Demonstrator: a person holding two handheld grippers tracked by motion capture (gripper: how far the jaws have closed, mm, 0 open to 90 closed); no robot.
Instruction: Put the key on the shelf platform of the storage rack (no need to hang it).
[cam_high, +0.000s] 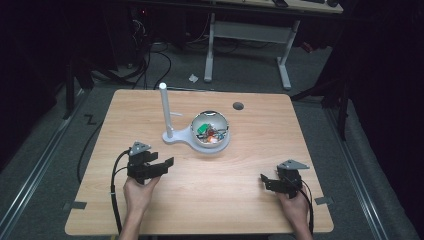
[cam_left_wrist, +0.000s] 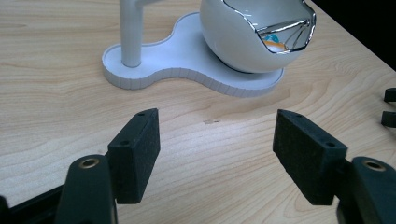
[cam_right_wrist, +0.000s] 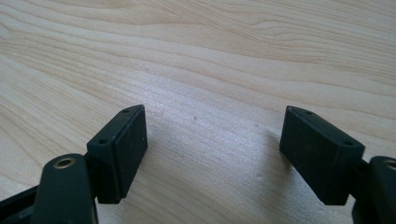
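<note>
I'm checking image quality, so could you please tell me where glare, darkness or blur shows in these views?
High view: dark surroundings, lit light wooden table. Left gripper view: glare on the glossy white round bowl's chrome rim, near black jaws slightly soft. Right gripper view: even light, faint shadows beneath the jaws.

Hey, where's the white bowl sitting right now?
In the high view the white bowl sits mid-table on a white stand base, right of its upright post, beyond both grippers.

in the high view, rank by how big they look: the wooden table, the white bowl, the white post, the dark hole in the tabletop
1. Wooden table, by far the largest.
2. White bowl.
3. White post: taller than the bowl but much thinner, so the ranking between them is unsure.
4. Dark hole, the smallest.
</note>
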